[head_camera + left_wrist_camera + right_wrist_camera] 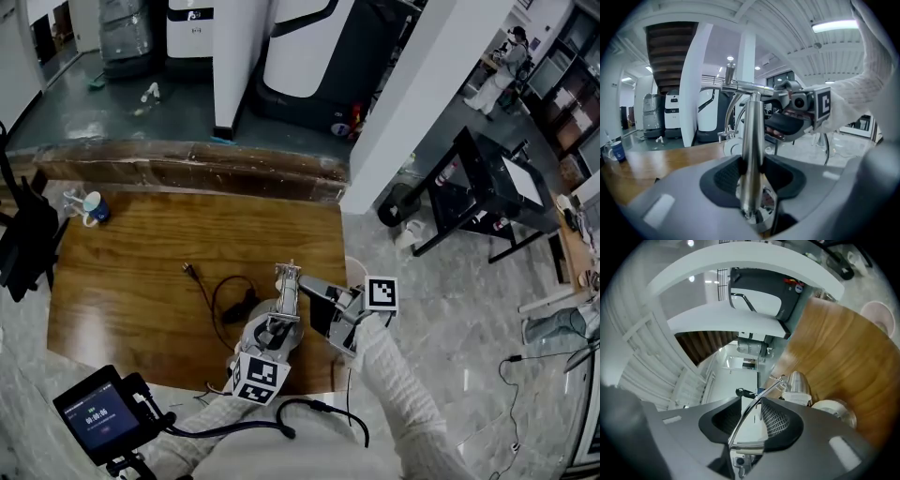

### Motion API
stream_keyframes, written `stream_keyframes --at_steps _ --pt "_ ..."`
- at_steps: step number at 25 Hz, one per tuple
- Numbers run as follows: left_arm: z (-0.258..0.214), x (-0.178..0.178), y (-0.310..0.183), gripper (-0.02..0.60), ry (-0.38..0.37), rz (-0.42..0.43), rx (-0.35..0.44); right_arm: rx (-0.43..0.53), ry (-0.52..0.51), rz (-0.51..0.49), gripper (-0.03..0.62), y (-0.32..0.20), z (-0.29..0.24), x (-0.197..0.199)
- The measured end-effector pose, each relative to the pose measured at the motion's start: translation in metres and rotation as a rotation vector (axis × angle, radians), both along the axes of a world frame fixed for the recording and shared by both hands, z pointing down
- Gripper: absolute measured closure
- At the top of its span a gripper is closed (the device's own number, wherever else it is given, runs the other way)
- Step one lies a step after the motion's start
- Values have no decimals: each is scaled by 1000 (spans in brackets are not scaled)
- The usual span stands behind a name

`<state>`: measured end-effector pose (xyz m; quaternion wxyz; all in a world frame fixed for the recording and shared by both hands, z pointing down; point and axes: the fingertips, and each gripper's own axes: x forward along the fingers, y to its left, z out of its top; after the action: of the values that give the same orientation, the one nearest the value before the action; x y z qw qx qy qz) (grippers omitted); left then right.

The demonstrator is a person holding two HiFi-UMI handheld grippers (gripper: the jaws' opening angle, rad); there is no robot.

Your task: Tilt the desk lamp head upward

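Desk lamp at near edge of the wooden table; both grippers at it.
Left gripper clamped on the upright pole; right gripper jaws apart, thin lamp arm loose between them.

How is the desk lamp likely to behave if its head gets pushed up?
Probably stiff: the desk lamp looks all polished metal. Likely slippery too. It may tip, its head sitting out on a long thin arm, though the left gripper clamps its post.

Nothing legible: the digits on the small screen are too blurred to read.
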<state>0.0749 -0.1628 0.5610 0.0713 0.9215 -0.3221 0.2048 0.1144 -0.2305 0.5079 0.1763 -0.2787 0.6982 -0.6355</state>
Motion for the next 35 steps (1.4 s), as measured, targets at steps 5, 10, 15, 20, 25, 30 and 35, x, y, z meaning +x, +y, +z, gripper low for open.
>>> stream_keyframes --at_steps 5,10,15,20,25,30,35 --pt "0 1 -3 442 4 -4 -1 -71 -106 -3 471 -8 10 -8" --pt "-1 2 -5 442 6 -12 -2 -119 -212 -56 473 -20 12 -18" --pt "2 1 -5 442 12 -16 -5 -133 -223 -107 471 -27 19 -27" --pt "2 2 -6 442 11 -20 -9 -95 -117 -127 473 -28 18 -26" --pt "3 3 -8 434 19 -32 -8 -51 -52 -143 464 -29 17 -25" --pt "4 5 -10 434 21 -38 -14 1 -2 -142 458 -32 15 -22" --pt "5 5 -10 434 26 -42 -26 59 51 -139 445 -33 12 -22"
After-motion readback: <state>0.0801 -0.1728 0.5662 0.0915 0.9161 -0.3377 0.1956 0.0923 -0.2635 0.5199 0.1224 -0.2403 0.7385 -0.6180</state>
